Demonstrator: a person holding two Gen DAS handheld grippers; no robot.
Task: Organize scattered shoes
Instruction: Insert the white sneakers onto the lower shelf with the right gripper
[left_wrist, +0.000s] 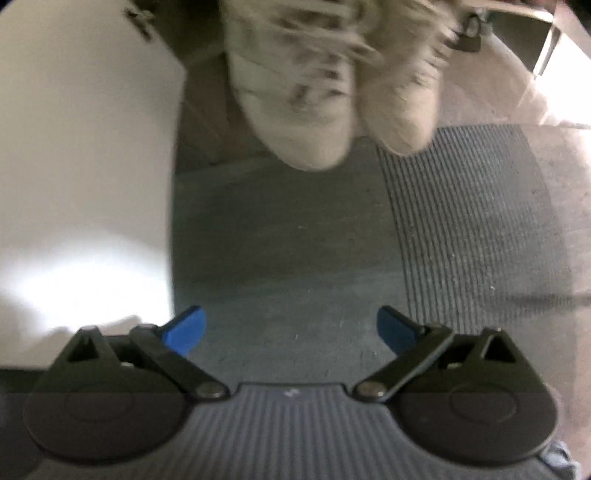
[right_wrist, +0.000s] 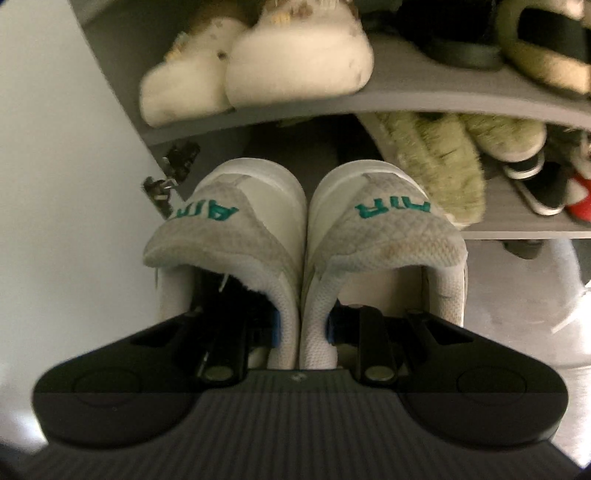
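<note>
Now the right hand-held gripper (right_wrist: 301, 332) pinches the touching inner collars of a pair of white mesh sneakers with green lettering (right_wrist: 306, 236), toes aimed into the grey shoe cabinet's lower shelf (right_wrist: 524, 230). Risk, I'd say: one collar slips from that narrow pinch and a shoe drops. Left hand-held gripper (left_wrist: 291, 328) points steeply down, jaws wide, empty, above the grey floor mat (left_wrist: 461, 206).

Black grippers (left_wrist: 291, 330) — blue fingertips (left_wrist: 188, 325)
</note>
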